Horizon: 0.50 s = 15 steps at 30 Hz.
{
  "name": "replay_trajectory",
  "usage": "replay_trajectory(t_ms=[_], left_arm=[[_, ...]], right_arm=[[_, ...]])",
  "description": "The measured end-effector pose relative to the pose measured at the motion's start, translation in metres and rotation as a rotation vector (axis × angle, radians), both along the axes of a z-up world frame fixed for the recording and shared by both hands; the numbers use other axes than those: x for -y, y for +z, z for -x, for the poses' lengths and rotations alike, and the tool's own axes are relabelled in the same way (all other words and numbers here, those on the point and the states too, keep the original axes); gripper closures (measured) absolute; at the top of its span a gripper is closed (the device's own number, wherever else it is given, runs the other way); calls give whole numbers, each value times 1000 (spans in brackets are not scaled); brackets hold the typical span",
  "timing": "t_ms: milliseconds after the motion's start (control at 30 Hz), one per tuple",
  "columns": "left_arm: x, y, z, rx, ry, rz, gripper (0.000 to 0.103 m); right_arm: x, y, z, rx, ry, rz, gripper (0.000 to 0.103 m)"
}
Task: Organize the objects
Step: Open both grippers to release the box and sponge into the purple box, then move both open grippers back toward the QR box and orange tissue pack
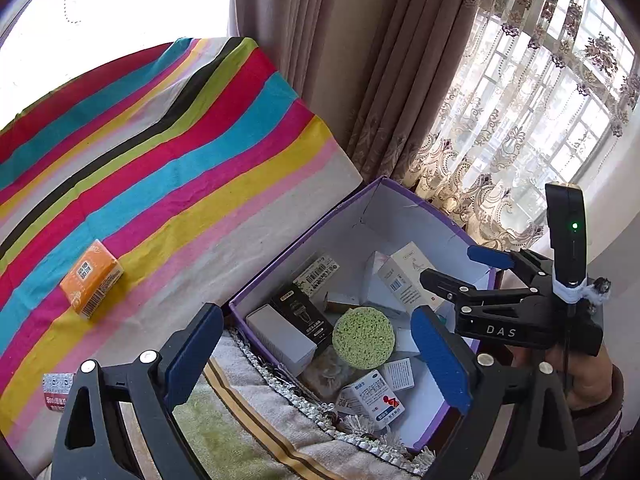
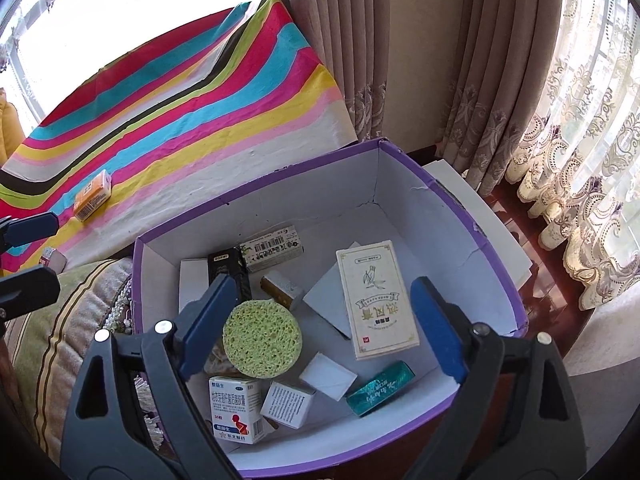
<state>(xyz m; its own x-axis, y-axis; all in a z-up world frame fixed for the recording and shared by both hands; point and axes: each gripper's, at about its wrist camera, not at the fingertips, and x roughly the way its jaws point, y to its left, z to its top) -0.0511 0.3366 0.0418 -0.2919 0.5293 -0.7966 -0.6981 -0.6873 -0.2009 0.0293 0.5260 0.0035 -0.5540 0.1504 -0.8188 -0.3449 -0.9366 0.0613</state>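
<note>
Both hand-held grippers gape over purple box [image 2: 496,240]; orange carton [image 1: 91,278] outside.

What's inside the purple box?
Inside the purple box lie a round green sponge, a tall cream box, a teal packet, a black box and several white cartons. Whatever lies beneath them is covered.

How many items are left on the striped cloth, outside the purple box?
2. An orange box lies on the striped cloth; a red-and-white packet sits at the cloth's near edge, partly behind the left gripper. More may be hidden out of frame.
</note>
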Motion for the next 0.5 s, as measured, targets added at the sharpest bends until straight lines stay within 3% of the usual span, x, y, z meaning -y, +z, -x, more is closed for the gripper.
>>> replay_trajectory(t_ms=[233, 500], left_arm=[[33, -1, 17, 23, 90, -6, 7], [85, 0, 33, -14, 185, 25, 7]], right_arm=[[10, 4, 6, -2, 34, -1, 12], [33, 12, 16, -20, 101, 6, 12]])
